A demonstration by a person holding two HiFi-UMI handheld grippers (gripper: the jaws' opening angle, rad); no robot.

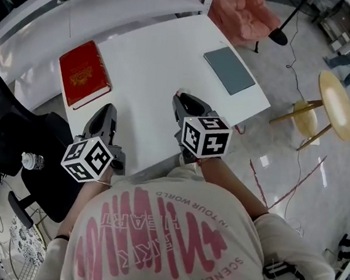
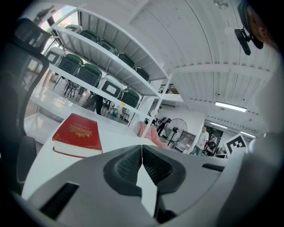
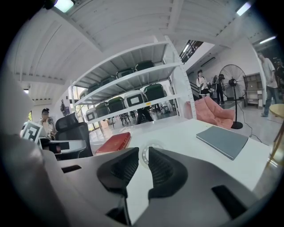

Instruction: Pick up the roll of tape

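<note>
**Tape ahead of your right gripper — not gripped**

The tape lies flat on the white counter, just beyond the tips of your right gripper, and shows through the gap between them. That gripper stands partly open, its pads touching nothing. Your left gripper is closed tight — empty. A red book lies to the left, a grey notebook to the far right.

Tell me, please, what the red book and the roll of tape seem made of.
Red book: likely stiff board cover, satin sheen, gold stamping; white paper page edges. Roll of tape: seemingly clear plastic film, as the white table shows through its ring.
</note>
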